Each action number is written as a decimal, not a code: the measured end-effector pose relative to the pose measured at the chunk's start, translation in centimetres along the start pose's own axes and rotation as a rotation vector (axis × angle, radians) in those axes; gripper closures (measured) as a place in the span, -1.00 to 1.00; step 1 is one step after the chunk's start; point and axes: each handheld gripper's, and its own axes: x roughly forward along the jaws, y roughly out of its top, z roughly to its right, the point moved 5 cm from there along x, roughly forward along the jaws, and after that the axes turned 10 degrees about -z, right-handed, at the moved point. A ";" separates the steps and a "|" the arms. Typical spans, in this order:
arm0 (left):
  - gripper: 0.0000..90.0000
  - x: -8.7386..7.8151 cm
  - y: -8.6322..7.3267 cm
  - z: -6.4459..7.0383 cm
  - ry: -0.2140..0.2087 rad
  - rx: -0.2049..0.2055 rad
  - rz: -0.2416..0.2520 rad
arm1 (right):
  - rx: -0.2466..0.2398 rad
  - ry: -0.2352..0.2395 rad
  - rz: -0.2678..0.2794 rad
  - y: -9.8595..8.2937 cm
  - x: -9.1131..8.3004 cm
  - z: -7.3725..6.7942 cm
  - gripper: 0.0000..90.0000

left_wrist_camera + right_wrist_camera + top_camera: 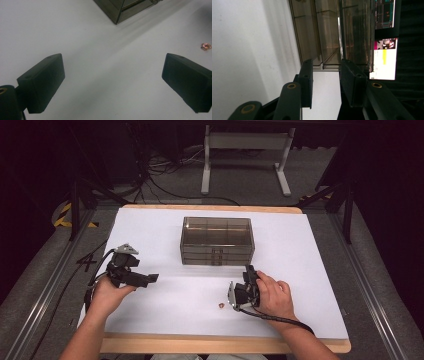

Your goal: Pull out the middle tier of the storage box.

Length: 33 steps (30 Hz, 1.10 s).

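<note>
A smoky see-through drawer box (217, 240) stands in the middle of the white table top (165, 230). A small copper-coloured ring (219, 305) lies on the table in front of it, just left of my right hand. My right gripper (249, 270) is turned on its side and points at the box's front, a short way off. In the right gripper view my right gripper (326, 72) is open by a narrow gap with nothing in it, facing the box (332, 32). My left gripper (151, 278) hovers at the left. Its own view shows my left gripper (112, 75) wide open, with the ring (206, 46) far right.
The box's corner (125, 10) sits at the top of the left gripper view. A lit screen (384, 58) is behind the box in the right gripper view. Beyond the table stand a white frame (245, 157) and floor cables (165, 175).
</note>
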 end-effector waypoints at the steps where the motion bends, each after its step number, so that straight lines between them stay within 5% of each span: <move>1: -0.88 0.0 0.0 0.0 0.001 0.001 0.005 | -0.006 -0.003 0.000 0.2 -0.1 0.0 0.42; 33: -0.88 0.1 0.0 -0.1 0.002 0.001 -0.003 | -0.034 -0.038 0.051 4.4 0.2 0.4 0.49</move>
